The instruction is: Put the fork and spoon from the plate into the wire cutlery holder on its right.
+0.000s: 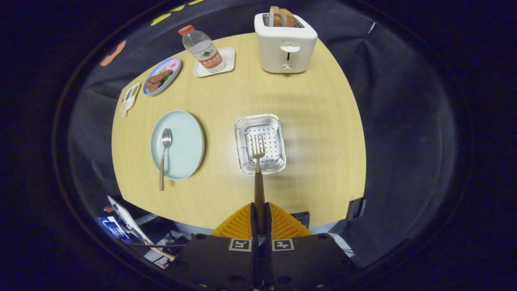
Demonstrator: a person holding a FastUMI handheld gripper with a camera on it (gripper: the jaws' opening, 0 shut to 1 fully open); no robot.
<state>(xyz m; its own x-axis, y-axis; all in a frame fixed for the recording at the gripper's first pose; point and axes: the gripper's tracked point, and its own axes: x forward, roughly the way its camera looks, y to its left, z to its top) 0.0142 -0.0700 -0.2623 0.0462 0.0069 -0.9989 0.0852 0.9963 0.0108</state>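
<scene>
Now tongs (259, 216) clamp fork (258, 161) above wire holder (260, 143); spoon (164, 155) on plate (183, 139).

Gripper (259, 218) body black; ribbed jaws; two square black-and-white markers; round screw holes beneath.

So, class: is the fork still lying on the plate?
No: the fork is clamped in the gripper, tines over the wire holder.
</scene>
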